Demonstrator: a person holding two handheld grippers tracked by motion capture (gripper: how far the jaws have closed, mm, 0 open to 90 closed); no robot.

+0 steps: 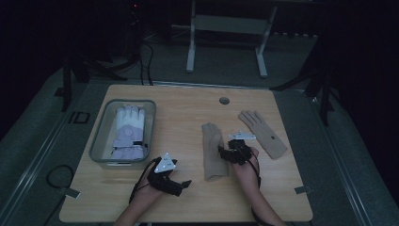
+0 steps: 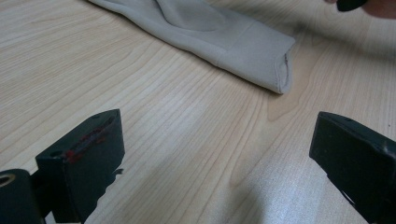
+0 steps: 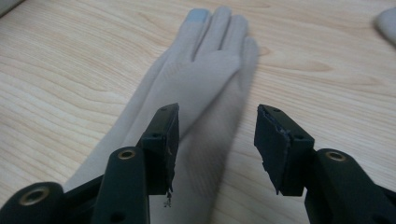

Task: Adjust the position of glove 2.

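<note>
Two beige gloves lie flat on the wooden table [image 1: 188,193]. One beige glove [image 1: 214,150] [image 3: 205,79] lies lengthwise at the centre, fingers pointing away, its cuff [image 2: 275,65] toward the person. My right gripper [image 1: 226,153] [image 3: 215,140] hovers open just above its right edge, jaws spread over the palm, nothing between them. The second beige glove [image 1: 263,133] lies to the right, fingers spread. My left gripper [image 1: 181,184] [image 2: 215,158] rests open near the front of the table, left of the first glove's cuff, with bare wood between its jaws.
A clear plastic bin [image 1: 99,146] at the left holds a white and lilac padded glove [image 1: 128,132]. A round cable hole [image 1: 224,100] sits near the table's far edge. Beyond the table stands a white frame [image 1: 226,33], with cables on the floor.
</note>
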